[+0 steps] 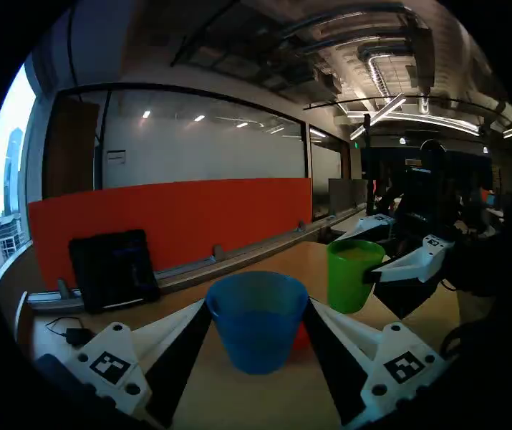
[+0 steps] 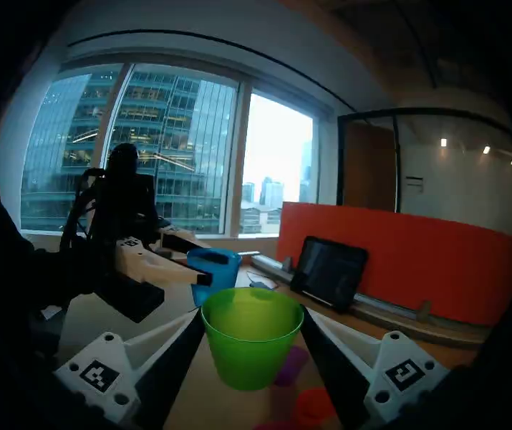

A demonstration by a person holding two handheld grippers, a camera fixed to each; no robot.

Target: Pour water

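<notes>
In the left gripper view, the left gripper (image 1: 256,308) holds a blue cup (image 1: 257,326) between its two white fingers, one pressing on each side just under the rim. The cup stands upright, with its long axis vertical, its mouth up and its narrower base down, over the wooden table (image 1: 270,401). I cannot tell whether there is water in it. A small red object (image 1: 301,337) peeks out from behind its right side. To the right and a little farther off, the right gripper (image 1: 356,256) clasps a green cup (image 1: 349,283) from both sides. This cup is also upright with its mouth up, and it sits near the blue cup without touching it. A black tablet (image 1: 114,270) leans against the orange partition (image 1: 184,215) at the table's back edge, and a small charger with a cable (image 1: 76,335) lies in front of it.

In the right gripper view, the green cup sits centred between the right gripper's own fingers, gripped on both flanks. Its axis is vertical and its open mouth faces up; the inside looks plain green, and any water level is unclear. Beyond it to the left, the left gripper grips the blue cup, upright, slightly higher in the picture and apart from the green rim. A purple object (image 2: 293,362) and a red one (image 2: 314,405) lie on the table just beside the green cup's base. Tall windows (image 2: 170,150) fill the background.
</notes>
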